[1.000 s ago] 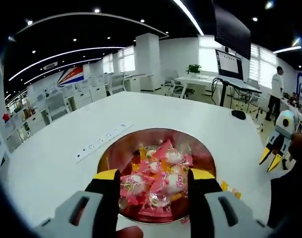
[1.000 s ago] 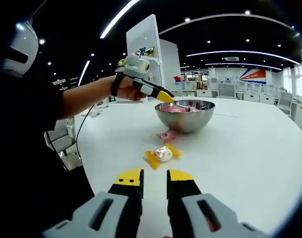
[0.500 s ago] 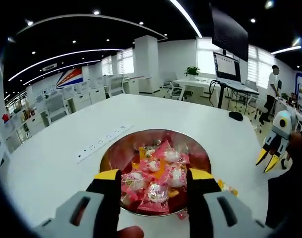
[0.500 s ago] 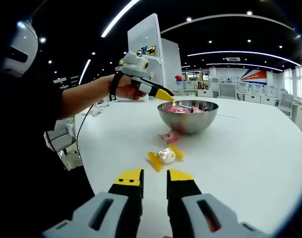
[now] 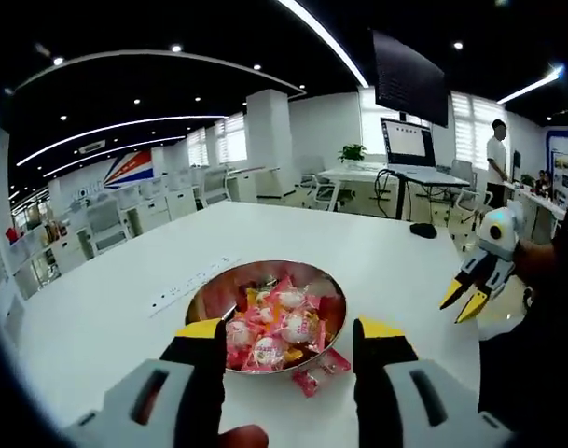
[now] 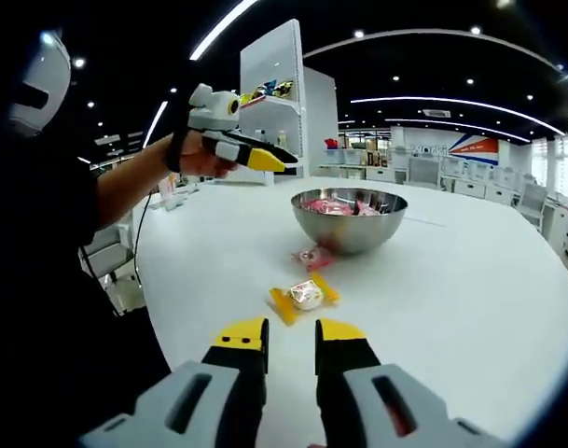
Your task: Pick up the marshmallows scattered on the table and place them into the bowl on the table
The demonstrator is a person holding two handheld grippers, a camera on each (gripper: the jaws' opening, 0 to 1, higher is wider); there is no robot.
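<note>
A steel bowl (image 5: 214,291) holding several pink and yellow wrapped marshmallows (image 5: 279,327) sits on the white table, just beyond my left gripper (image 5: 291,342), which is open and holds nothing. A pink wrapped marshmallow (image 5: 313,377) lies on the table against the bowl's near side. In the right gripper view the bowl (image 6: 351,233) stands mid-table, with the pink marshmallow (image 6: 312,257) in front of it and a yellow wrapped marshmallow (image 6: 304,297) nearer. My right gripper (image 6: 292,338) hovers short of the yellow one, jaws slightly apart and empty. The left gripper (image 6: 265,159) hangs left of and above the bowl.
A white power strip (image 5: 192,281) lies on the table left of the bowl. A black object (image 5: 422,229) rests near the far edge. Desks, chairs and a monitor (image 5: 407,145) stand beyond, with a person (image 5: 497,163) standing there. The table edge (image 6: 148,299) curves at the left.
My left gripper has pulled back and up from over the bowl, empty. In the right gripper view it moved left, away from the bowl. The right gripper has barely shifted.
</note>
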